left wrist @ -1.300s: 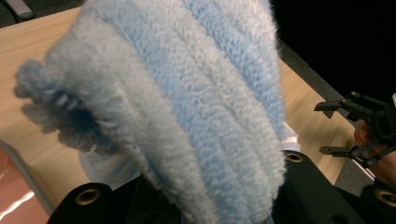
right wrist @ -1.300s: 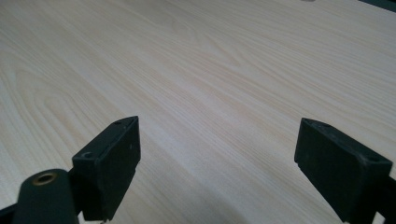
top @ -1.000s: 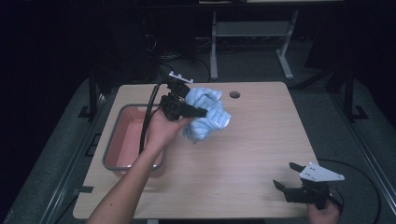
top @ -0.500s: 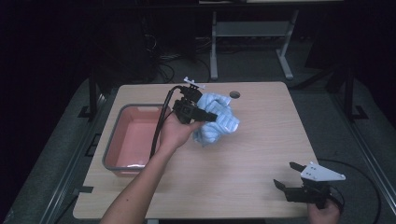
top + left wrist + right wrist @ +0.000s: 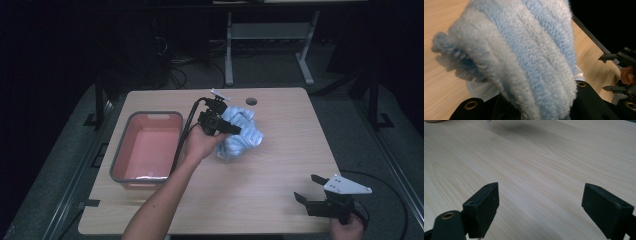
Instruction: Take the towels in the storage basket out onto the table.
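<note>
A fluffy light-blue towel (image 5: 242,135) hangs bunched over the middle of the wooden table (image 5: 260,200). My left gripper (image 5: 235,130) is shut on it, held by a hand reaching in from below. In the left gripper view the towel (image 5: 524,57) drapes over both black jaws and hides the pads. My right gripper (image 5: 306,189) rests near the table's front right corner, jaws wide open with nothing between them. In the right gripper view its fingers (image 5: 482,207) frame bare wood. The left gripper view also shows that right gripper (image 5: 619,72) far off at the right.
A pink tub with a grey rim (image 5: 125,145) sits on the table's left side. A round cable hole (image 5: 251,101) lies near the far edge. Dark floor and a metal stand (image 5: 265,35) are beyond the table.
My left gripper has carried the towel to the right, away from the tub, and lower toward the table. The right gripper has stayed put.
</note>
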{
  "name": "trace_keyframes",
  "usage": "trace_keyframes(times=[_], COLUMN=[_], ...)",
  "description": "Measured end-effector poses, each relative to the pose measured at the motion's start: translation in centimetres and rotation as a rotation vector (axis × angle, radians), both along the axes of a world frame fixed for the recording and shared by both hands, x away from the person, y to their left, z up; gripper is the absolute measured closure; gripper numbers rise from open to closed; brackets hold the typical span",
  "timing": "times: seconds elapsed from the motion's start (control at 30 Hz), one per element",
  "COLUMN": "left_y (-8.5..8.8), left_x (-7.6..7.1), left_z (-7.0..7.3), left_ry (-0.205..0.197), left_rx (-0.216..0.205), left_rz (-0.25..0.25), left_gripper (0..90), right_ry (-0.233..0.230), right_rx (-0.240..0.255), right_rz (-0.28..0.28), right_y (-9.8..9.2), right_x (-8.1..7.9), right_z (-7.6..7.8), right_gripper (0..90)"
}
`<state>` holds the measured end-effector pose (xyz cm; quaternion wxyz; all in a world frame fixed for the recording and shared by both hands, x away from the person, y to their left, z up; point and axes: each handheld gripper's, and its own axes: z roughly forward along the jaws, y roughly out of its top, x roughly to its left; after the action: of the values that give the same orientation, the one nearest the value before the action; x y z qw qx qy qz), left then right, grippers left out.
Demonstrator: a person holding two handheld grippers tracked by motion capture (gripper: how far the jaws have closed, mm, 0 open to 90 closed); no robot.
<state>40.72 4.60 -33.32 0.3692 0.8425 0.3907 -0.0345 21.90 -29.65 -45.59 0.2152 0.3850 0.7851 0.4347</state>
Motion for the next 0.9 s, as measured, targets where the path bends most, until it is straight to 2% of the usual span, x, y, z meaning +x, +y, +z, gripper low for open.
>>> trace_keyframes(times=[0.2, 0.27, 0.3, 0.37, 0.47, 0.57, 0.8, 0.9], left_y=[-1.1, -1.5, -1.5, -1.6, -1.8, -1.9, -2.3, -2.4], left_x=[0.4, 0.4, 0.4, 0.5, 0.7, 0.8, 0.9, 0.9], left_z=[-1.2, -1.7, -1.7, -2.3, -2.8, -3.4, -4.5, -5.5], left_ry=[0.011, -0.017, -0.017, -0.011, -0.007, 0.006, 0.014, 0.029], left_rx=[0.009, 0.016, 0.016, 0.002, 0.01, -0.009, 0.01, 0.011], left_rz=[-0.008, 0.008, 0.008, 0.021, 0.025, 0.04, 0.051, 0.063], left_gripper=[70.6, 70.6, 70.6, 70.6, 70.6, 70.6, 70.5, 70.5], right_ry=[0.013, 0.011, 0.014, 0.012, 0.014, 0.019, 0.023, 0.029], right_rx=[0.005, 0.01, 0.016, 0.015, 0.009, 0.009, 0.009, 0.009], right_rz=[-0.029, -0.027, -0.028, -0.026, -0.014, -0.01, -0.011, -0.018], right_y=[-0.6, -0.8, -0.7, -0.7, -0.5, -0.5, -0.4, -0.4], right_x=[0.1, 0.3, 0.3, 0.3, 0.5, 0.6, 0.4, 0.3], right_z=[-0.2, -0.3, -0.2, -0.3, -0.4, -0.5, -0.6, -0.6], right_gripper=[13.8, 13.8, 13.8, 13.8, 13.8, 13.8, 13.8, 13.8])
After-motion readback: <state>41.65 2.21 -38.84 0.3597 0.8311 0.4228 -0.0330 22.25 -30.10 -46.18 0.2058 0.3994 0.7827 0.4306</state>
